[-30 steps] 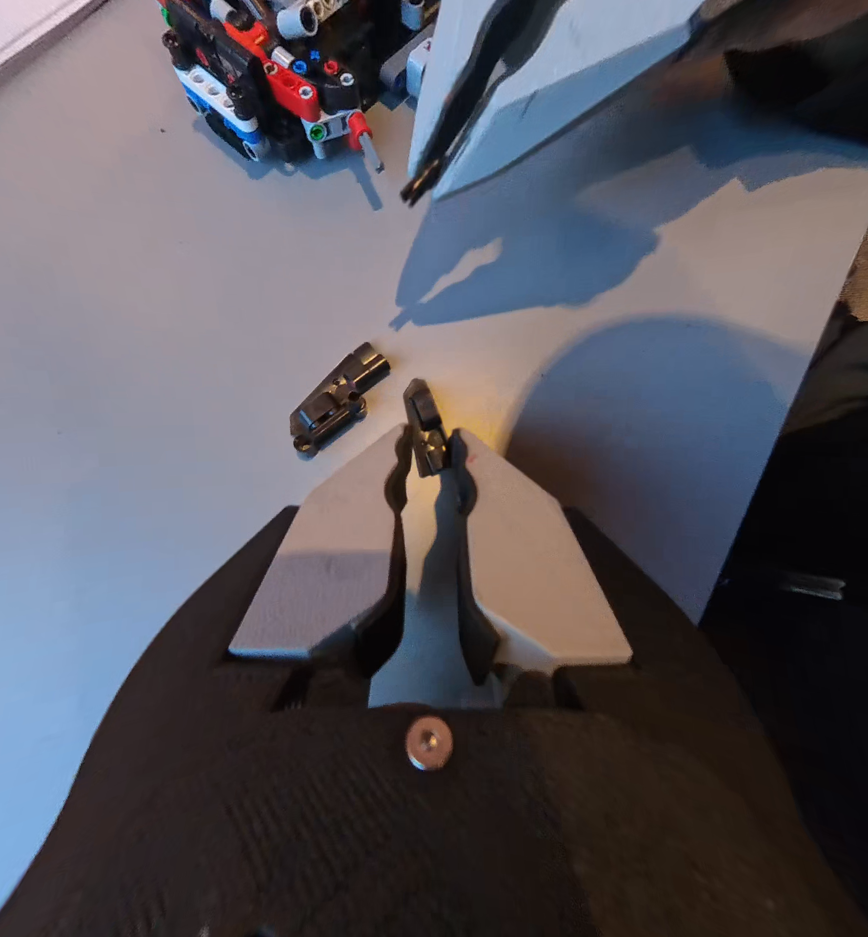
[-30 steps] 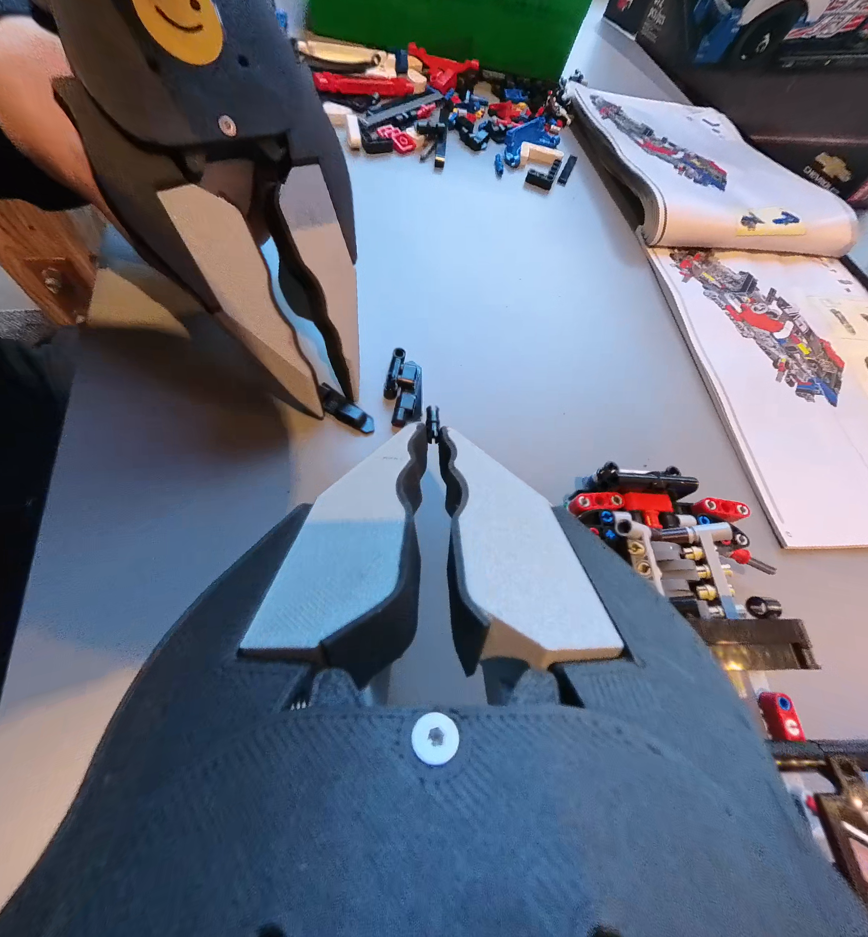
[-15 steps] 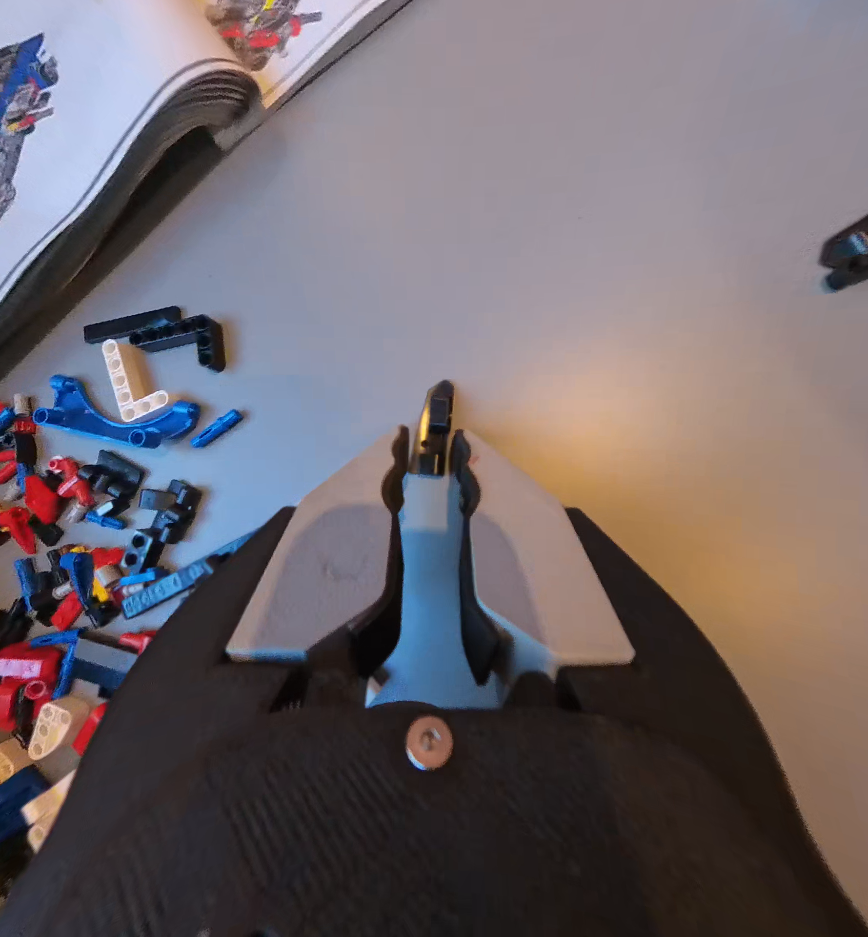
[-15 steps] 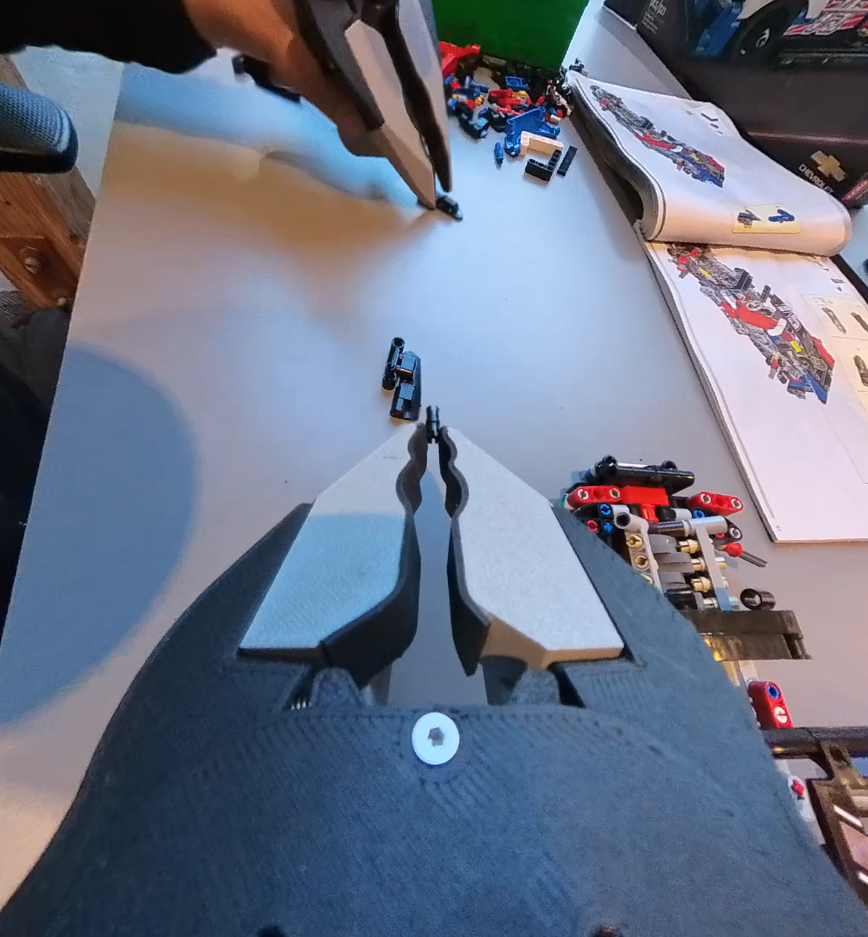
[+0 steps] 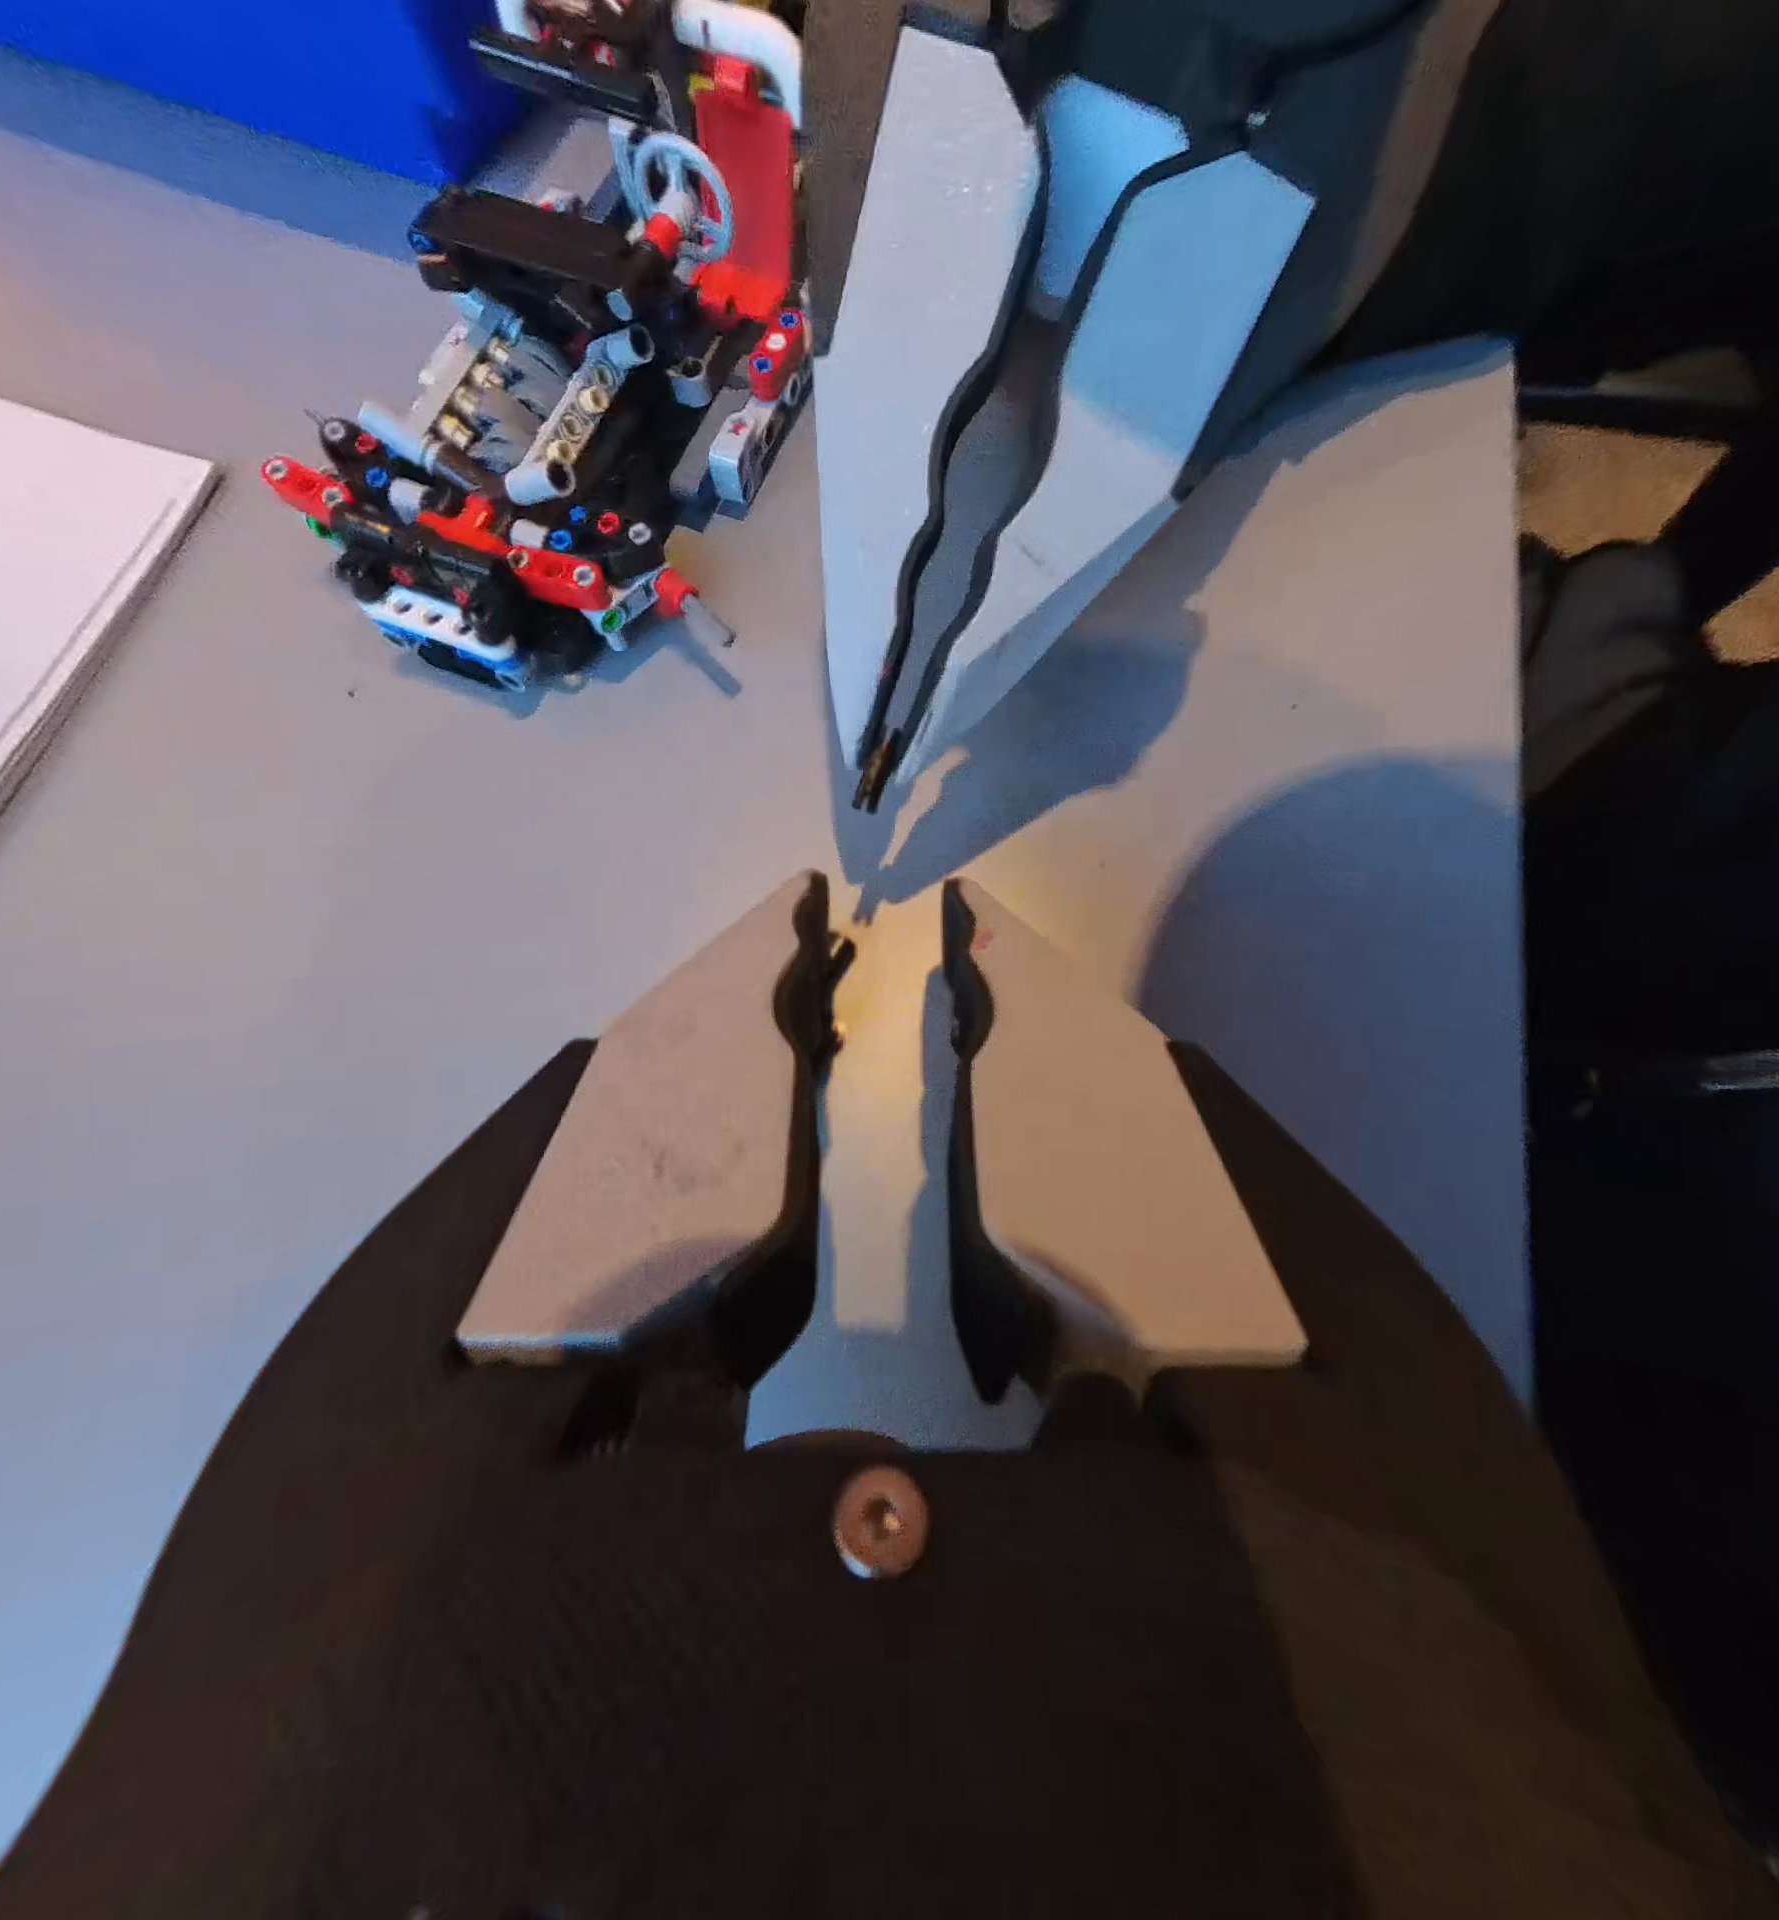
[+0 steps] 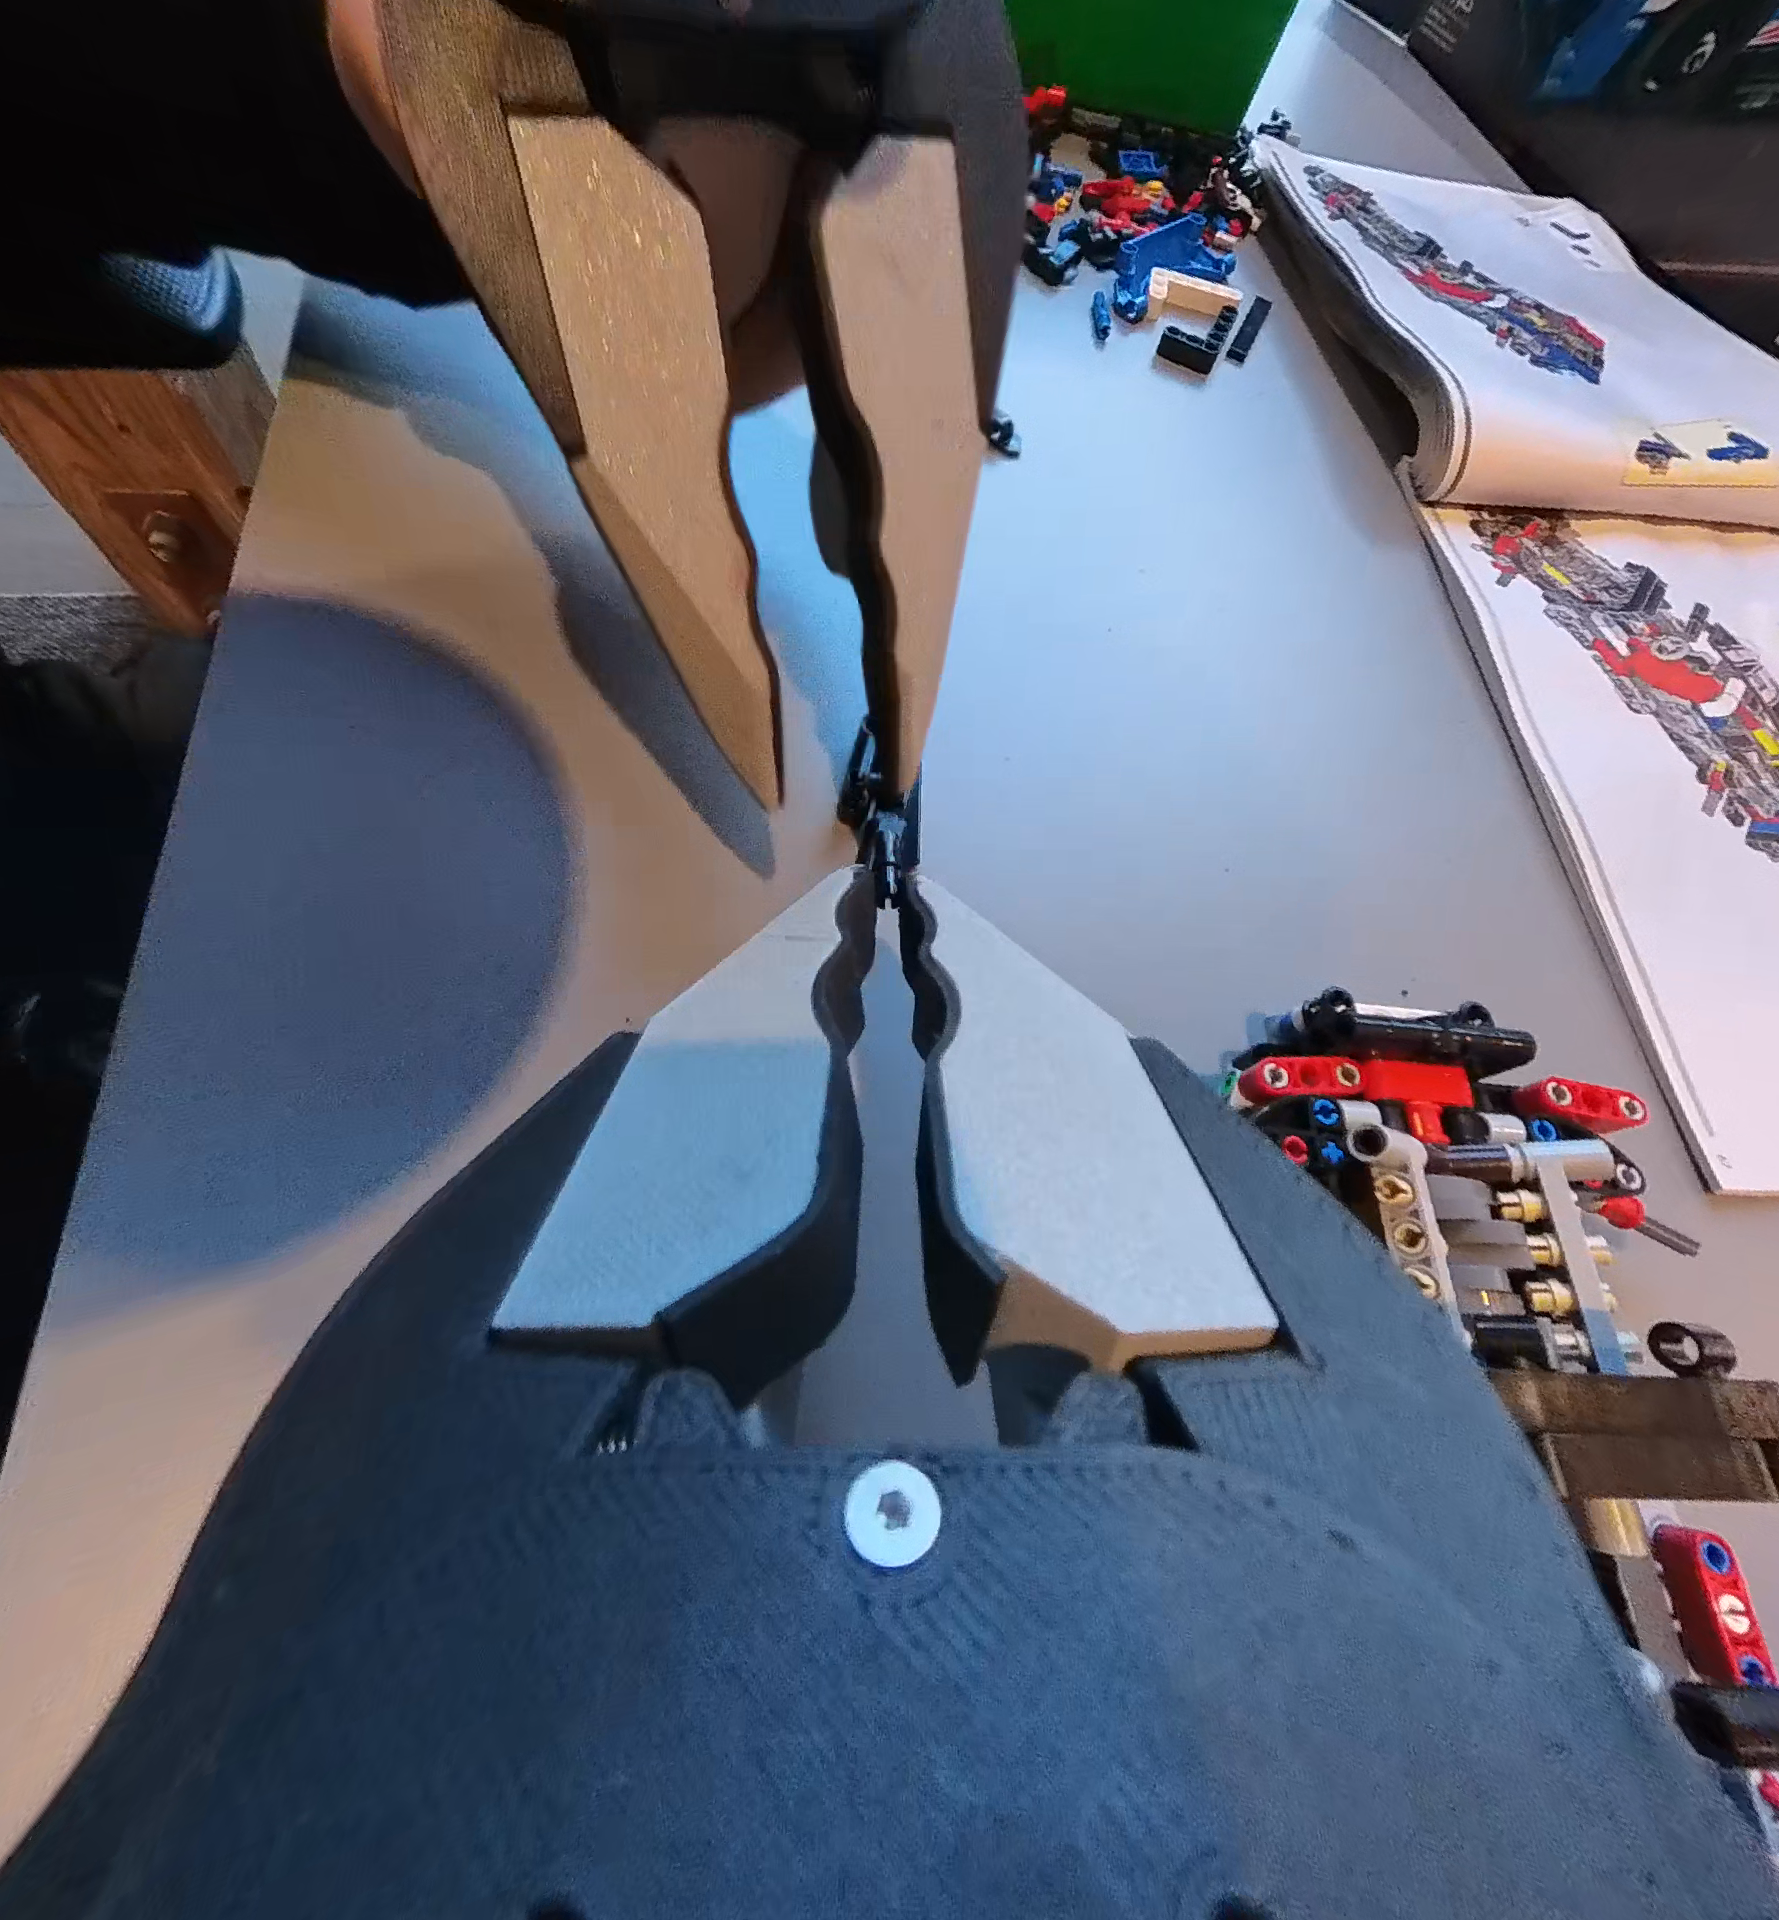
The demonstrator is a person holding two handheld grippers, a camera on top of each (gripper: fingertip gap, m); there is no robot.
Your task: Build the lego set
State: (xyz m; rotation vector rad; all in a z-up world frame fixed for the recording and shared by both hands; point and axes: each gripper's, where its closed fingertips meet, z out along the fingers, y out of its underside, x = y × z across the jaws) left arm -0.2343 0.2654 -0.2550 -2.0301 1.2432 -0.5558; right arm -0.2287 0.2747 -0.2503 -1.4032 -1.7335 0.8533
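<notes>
Writing: the open white instruction booklet (image 6: 1633, 582) at 2 o'clock in the right wrist view carries coloured model diagrams; its small print is too fine to read. A dark box (image 6: 1633, 62) at the far edge bears printed lettering and a car picture.

Left gripper (image 5: 880, 904): jaws parted by a clear gap, bare table between the tips. A small dark bit clings to the inner face of one finger (image 5: 812, 977); whether it is a part cannot be told. In the right wrist view this gripper comes down from 12 o'clock, tips apart.

Right gripper (image 6: 885, 894): jaws almost together, pinching a small black connector piece (image 6: 887, 847) at the tips. That piece reaches up to meet the lower tip of the left gripper's finger; contact cannot be confirmed.

Surroundings: the grey table (image 5: 241, 935) holds the partly built red, black and grey Technic model (image 5: 552, 468) at 11 o'clock in the left wrist view, just beside the right gripper. A loose pile of red, blue and black bricks (image 6: 1134, 218) lies at 1 o'clock, before a green bin (image 6: 1145, 52). A blue box (image 5: 220, 73) stands behind the model.
</notes>
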